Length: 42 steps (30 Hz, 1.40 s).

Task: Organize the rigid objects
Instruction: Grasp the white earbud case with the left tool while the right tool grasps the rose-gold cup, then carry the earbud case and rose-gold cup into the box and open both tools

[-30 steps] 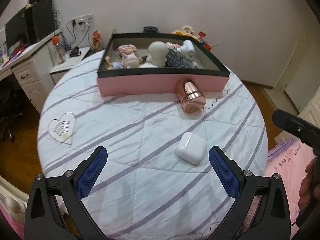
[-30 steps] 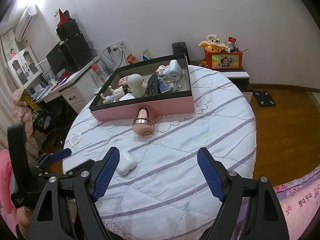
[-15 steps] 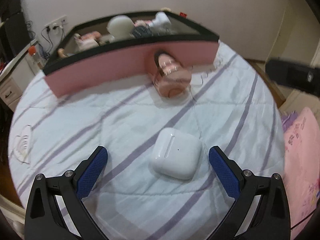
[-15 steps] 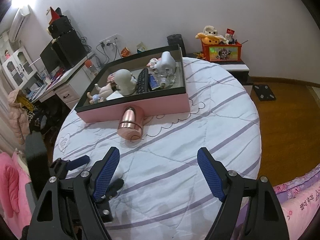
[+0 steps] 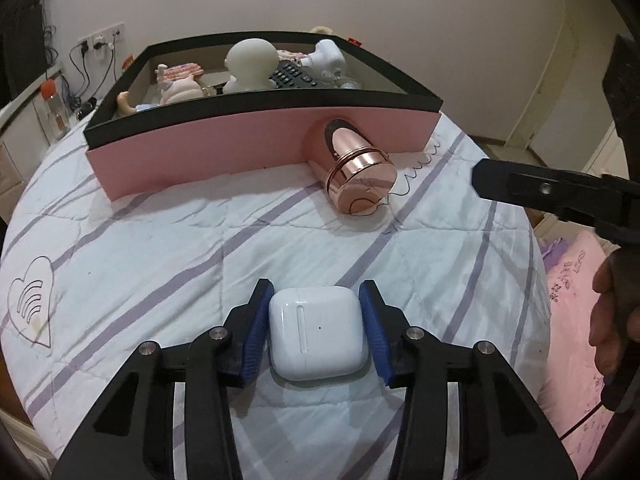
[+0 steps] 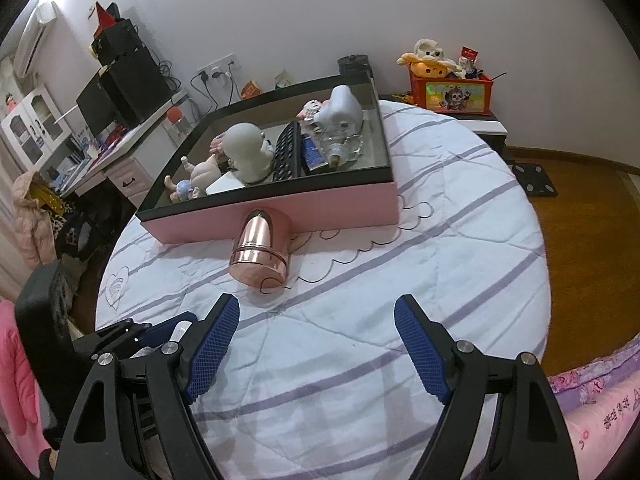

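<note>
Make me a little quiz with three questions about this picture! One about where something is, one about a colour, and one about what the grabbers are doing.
1. Where does the rose-gold cup lie?
A. inside the box
B. on its side on the bedspread, against the pink box
C. on the floor

2. What colour is the small case between the blue pads?
A. white
B. black
C. green

3. How does the right gripper stand?
A. shut on the cup
B. shut on the case
C. open, nothing between its jaws

Answers:
1 B: the cup lies tipped over, its far end at the box's pink wall.
2 A: the case is glossy white.
3 C: only bedspread shows between its wide jaws; the left gripper, which has just been closing, has the case between its pads.
</note>
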Motion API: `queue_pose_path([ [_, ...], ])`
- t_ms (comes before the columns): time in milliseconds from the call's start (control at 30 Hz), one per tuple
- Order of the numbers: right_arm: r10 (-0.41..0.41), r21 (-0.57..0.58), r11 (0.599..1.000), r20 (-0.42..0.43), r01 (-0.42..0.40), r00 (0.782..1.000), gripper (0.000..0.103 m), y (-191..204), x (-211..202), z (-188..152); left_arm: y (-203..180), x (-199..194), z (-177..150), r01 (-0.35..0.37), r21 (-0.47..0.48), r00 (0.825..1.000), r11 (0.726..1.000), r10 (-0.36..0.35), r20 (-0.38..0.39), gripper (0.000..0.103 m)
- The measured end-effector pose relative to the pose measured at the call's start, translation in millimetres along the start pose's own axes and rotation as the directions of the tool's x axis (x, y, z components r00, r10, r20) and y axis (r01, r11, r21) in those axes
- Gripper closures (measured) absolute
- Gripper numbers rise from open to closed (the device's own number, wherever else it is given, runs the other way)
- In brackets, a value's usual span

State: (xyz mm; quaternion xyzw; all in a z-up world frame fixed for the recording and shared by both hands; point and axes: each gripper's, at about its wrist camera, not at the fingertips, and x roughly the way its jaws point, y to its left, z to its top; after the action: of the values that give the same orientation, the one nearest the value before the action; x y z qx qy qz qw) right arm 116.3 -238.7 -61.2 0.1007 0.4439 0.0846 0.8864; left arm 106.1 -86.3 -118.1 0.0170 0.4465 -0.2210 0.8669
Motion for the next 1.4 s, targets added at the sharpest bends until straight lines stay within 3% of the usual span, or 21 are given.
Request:
queue_pose_path([
  [233,0.001,-0.013,1.0,-0.019,-0.001,1.0,0.022,5,8,0,-3,-4,-8,-0.031,0.027,0.999,0.999,0.031,0.013,0.051],
  [367,-0.002,-0.018,1.0,-0.027,0.002,1.0,0.022,7,14,2,-4,-4,-10,-0.033,0.03,0.999,0.999,0.032,0.022,0.052],
  [400,-0.005,-0.022,1.0,-0.029,0.004,1.0,0.022,8,16,2,-3,-6,-11,-0.028,0.029,0.999,0.999,0.028,0.024,0.056],
  [533,-0.012,-0.039,0.999,-0.037,0.011,0.999,0.022,16,28,9,8,-10,-12,0.011,-0.031,1.0,0.999,-0.01,0.022,0.058],
  [900,-0.012,-0.077,0.997,-0.051,0.008,0.999,0.022,38,66,28,36,-27,-7,-0.037,-0.095,0.998,0.995,0.041,0.043,0.058],
  [1067,-0.029,-0.099,0.995,-0.084,0.021,0.996,0.051,46,88,30,51,-33,-3,-0.048,-0.123,0.997,0.991,0.055,0.054,0.058],
  [1400,0.019,-0.078,0.997,-0.066,-0.024,0.998,0.055,42,75,25,63,-47,8,-0.053,-0.142,0.994,0.988,0.066,0.083,0.058],
])
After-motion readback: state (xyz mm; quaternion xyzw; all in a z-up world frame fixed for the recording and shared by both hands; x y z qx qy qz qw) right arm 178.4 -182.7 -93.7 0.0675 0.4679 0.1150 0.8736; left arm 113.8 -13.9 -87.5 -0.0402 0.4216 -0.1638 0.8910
